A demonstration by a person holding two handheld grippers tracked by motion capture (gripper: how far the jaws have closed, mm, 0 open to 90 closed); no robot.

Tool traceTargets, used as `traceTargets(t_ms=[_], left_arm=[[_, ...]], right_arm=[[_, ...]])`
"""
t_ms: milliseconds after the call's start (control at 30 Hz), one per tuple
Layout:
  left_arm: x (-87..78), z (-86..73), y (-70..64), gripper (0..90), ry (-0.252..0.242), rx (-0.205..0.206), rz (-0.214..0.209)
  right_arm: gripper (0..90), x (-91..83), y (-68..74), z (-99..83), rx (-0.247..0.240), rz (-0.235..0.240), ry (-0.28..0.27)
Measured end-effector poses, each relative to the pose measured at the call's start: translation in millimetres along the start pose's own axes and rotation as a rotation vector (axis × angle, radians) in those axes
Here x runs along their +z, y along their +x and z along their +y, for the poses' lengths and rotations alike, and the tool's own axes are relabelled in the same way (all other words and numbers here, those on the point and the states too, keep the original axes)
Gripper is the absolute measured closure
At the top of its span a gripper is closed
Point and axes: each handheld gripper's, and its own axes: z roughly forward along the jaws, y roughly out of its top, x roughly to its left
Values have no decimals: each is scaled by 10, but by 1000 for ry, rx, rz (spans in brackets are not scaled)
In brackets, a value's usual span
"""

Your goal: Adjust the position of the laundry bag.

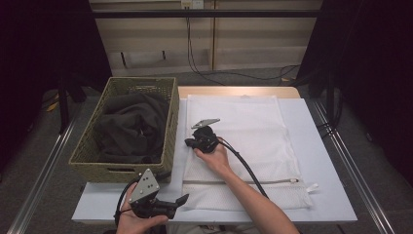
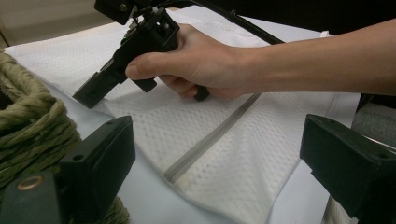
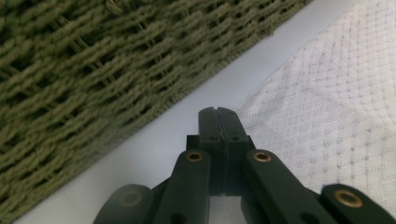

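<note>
Nearest the high camera, at six o'clock, the left gripper (image 1: 183,199) sits in the person's left hand (image 1: 134,220) just off the table's front edge, its jaws spread wide and holding nothing; in its own view they frame the mesh laundry bag (image 2: 219,154) without touching it (a waiting pose, I judge, ready to pinch the bag's near hem).

Farther in, near the table's centre, the right gripper (image 1: 187,143) rests on the bag's left edge, held by the right hand (image 1: 214,157). Its jaws are pressed together with no gap, and its own view shows nothing between them: the tips lie at the bag's border, on the strip of table (image 3: 154,154) between bag and basket (image 3: 93,70). My guess is that the closed tips are nosing at the edge to lift a layer.

The bag (image 1: 243,146) lies flat, filling the table from centre to about three o'clock, its grey zipper (image 1: 258,183) running along the near end. Flat suits opening it.

At nine to ten o'clock the woven basket (image 1: 85,146) holds dark clothing (image 1: 129,126), close by so that it can go into the bag.

Counted: two grippers, one bag, one zipper, one basket, and one heap of dark cloth whose number of pieces I cannot tell.
</note>
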Motion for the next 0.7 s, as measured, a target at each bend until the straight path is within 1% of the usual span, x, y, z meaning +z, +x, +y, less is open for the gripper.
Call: traceTargets(t_ms=[67,133,167,200,233,300,333,367,400,433,467,500,533,600,667,700], left_arm=[[0,-2,-5,104,0,-5,4],[-14,2,6,104,12,7,10],[-10,0,4,104,7,1,8],[-12,1,2,104,12,-1,21],[0,-1,9,104,0,-6,2],[2,-1,4,104,2,-8,0],[-6,3,0,104,12,1,7],[2,-2,-4,104,-1,-7,-2],[-6,1,-15,104,8,-8,10],[-8,1,-17,104,9,-6,10],[-3,-3,-9,104,0,-4,-2],[-6,-3,-5,104,6,3,-3],[-13,0,-5,104,14,11,6],[-16,2,-13,104,20,9,10],[-12,3,-22,104,14,10,5],[-10,4,-23,104,11,17,-2]], right_arm=[[900,11,7,16,-2,4,-2],[900,35,30,41,7,5,-2],[900,51,42,48,4,10,-3],[900,65,56,55,-1,10,0],[900,87,78,67,-1,20,-4],[900,100,88,70,-1,25,-3],[900,112,100,74,-6,18,5],[900,135,112,80,-9,17,8],[900,135,112,80,-9,17,8],[900,147,124,94,-2,20,9],[900,147,139,109,-1,18,12],[900,146,156,127,-5,21,5],[900,145,175,142,-7,21,0],[900,150,193,151,-8,20,6],[900,160,208,149,-15,11,8],[900,169,204,140,-4,15,7]])
